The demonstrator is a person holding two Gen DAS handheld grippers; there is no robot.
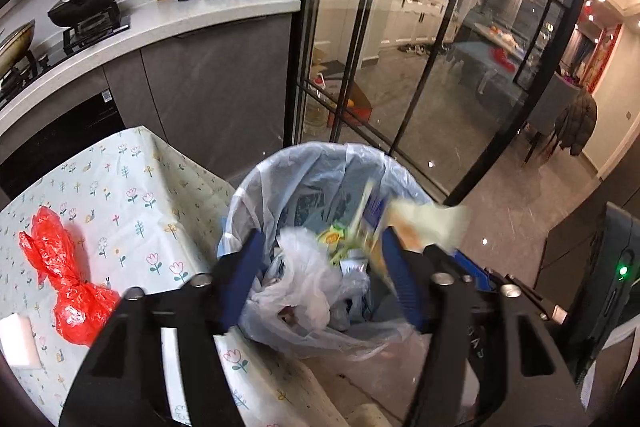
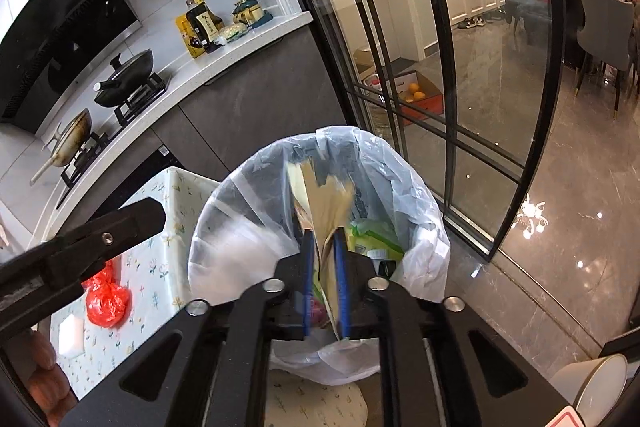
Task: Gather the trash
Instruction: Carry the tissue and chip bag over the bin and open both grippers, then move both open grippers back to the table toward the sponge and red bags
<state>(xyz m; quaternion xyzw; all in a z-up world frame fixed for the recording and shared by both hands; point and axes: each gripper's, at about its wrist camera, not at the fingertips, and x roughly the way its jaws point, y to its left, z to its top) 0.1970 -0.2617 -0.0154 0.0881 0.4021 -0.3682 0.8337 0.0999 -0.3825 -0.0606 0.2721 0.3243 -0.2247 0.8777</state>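
Letting go too early could send the paper scrap (image 2: 324,211) over the rim of the trash bin (image 2: 420,187) (it sticks up above the liner and looks light), so it may catch the bag's edge. Above the bin, the right gripper (image 2: 325,247) pinches that scrap between nearly closed fingers, while the left gripper (image 1: 320,247) hangs spread wide and empty; beside the bin, a red bag (image 1: 68,279) lies on the table (image 1: 132,179).

Both wrist views look steeply down from close above the lined trash bin (image 1: 320,187) (image 2: 320,195), facing the glass doors. Shared: bin, floral-clothed counter (image 1: 132,195) (image 2: 168,211) at left, red bag (image 1: 68,279) (image 2: 108,301), stove wall beyond.
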